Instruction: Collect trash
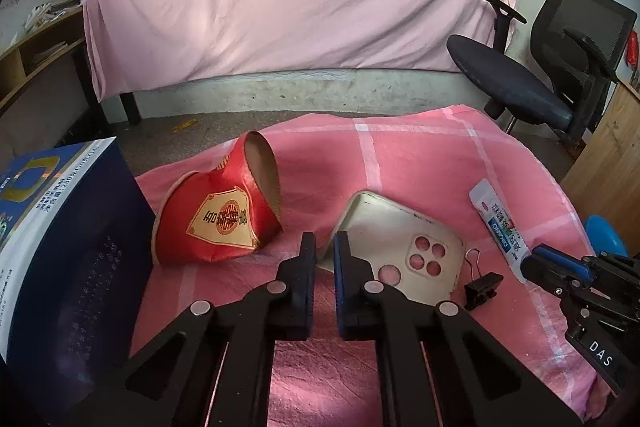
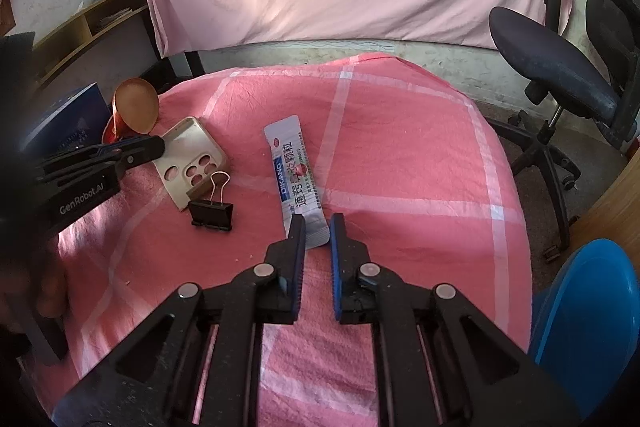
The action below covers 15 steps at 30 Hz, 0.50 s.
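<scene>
Two sets of jaws, slightly parted, empty — binder clip between phone case and sachet

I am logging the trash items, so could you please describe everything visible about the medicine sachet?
The sachet is a long, flat, glossy packet, white and blue with Chinese print and a red spot. It lies flat on the pink checked cloth, apart from the binder clip. Its near end sits between the right gripper fingers, which are open.
</scene>
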### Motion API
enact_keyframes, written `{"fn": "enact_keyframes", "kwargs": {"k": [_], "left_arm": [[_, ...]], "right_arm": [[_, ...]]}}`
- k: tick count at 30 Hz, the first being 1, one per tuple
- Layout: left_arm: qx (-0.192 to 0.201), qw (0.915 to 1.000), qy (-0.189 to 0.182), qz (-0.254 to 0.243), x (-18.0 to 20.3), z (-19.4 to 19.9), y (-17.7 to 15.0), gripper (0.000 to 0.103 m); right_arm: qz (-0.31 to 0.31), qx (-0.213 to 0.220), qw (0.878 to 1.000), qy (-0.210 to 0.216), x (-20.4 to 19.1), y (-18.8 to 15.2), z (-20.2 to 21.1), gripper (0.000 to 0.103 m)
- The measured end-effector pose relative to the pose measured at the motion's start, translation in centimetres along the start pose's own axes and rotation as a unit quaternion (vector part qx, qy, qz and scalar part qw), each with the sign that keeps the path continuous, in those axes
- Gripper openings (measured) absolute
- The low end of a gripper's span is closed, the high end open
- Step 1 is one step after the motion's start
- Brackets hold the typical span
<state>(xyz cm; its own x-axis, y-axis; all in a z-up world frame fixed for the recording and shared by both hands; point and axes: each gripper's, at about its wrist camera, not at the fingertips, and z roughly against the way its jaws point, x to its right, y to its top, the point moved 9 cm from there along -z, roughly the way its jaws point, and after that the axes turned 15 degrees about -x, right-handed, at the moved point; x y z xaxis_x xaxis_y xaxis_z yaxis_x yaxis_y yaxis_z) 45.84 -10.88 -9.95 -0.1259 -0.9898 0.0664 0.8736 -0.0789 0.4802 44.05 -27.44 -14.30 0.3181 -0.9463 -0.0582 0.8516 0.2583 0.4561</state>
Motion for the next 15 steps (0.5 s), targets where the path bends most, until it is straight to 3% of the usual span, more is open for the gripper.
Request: {"fn": "enact_keyframes", "kwargs": {"k": [8,11,15], "left_arm": [[0.026,0.9994,0.011,-0.02,1.0,2.0,-1.3,0.001],[0.036,0.9991,0.009,-0.023,1.6,3.0,-2.3,0.001],[0.066,0.9976,0.011,-0.019,2.1,5.4,-3.4,0.001]], "right_arm": [[-0.007,0.017,1.0,0.009,0.3,-0.6,1.0,0.014],[-0.011,0.043,0.999,0.011,0.2,-0.9,2.3,0.013],[-0.021,0.116,0.993,0.024,0.3,-1.5,5.7,0.013]]}}
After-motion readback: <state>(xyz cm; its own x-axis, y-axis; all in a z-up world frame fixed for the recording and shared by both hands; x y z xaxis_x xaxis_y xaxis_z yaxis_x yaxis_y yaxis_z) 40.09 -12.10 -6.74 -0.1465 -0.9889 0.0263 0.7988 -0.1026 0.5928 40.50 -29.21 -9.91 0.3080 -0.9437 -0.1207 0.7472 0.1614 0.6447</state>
